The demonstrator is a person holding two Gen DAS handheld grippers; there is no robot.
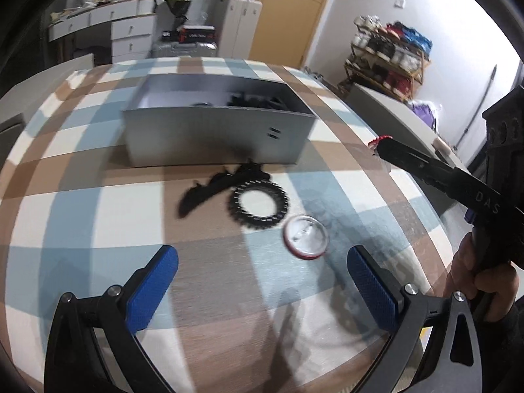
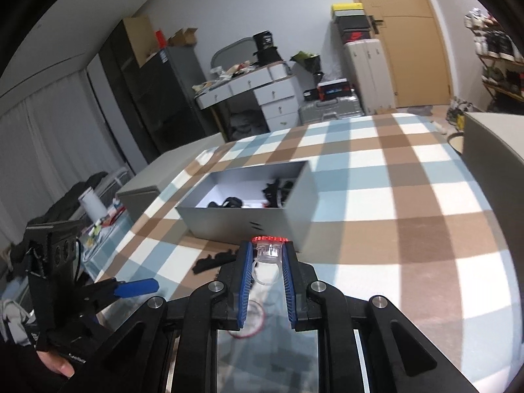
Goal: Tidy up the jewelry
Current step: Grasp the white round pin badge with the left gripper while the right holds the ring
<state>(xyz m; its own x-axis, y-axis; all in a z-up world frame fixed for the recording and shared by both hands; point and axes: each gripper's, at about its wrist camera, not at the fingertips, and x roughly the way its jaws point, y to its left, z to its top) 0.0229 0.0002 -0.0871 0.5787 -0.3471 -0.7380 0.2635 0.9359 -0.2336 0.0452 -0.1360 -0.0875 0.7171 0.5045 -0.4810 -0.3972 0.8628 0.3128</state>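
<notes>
A grey open box [image 1: 216, 137] stands on the checked tablecloth and holds black jewelry [image 1: 258, 101]; it also shows in the right wrist view [image 2: 252, 206]. In front of it lie a black studded bracelet [image 1: 258, 203], a black spiky piece [image 1: 216, 187] and a clear round ring with a red rim [image 1: 305, 236]. My left gripper [image 1: 262, 281] is open and empty above the cloth. My right gripper [image 2: 268, 255] is shut on a clear plastic ring with a red top [image 2: 269, 249], held above the table near the box's front; it shows at the right of the left wrist view [image 1: 381, 140].
A grey cabinet [image 1: 402, 121] stands beside the table on the right. A shoe rack [image 1: 389, 55], white drawers [image 2: 275, 98], a suitcase [image 2: 330, 109] and a door [image 2: 409, 39] stand behind. A low grey box [image 2: 140, 193] sits left of the table.
</notes>
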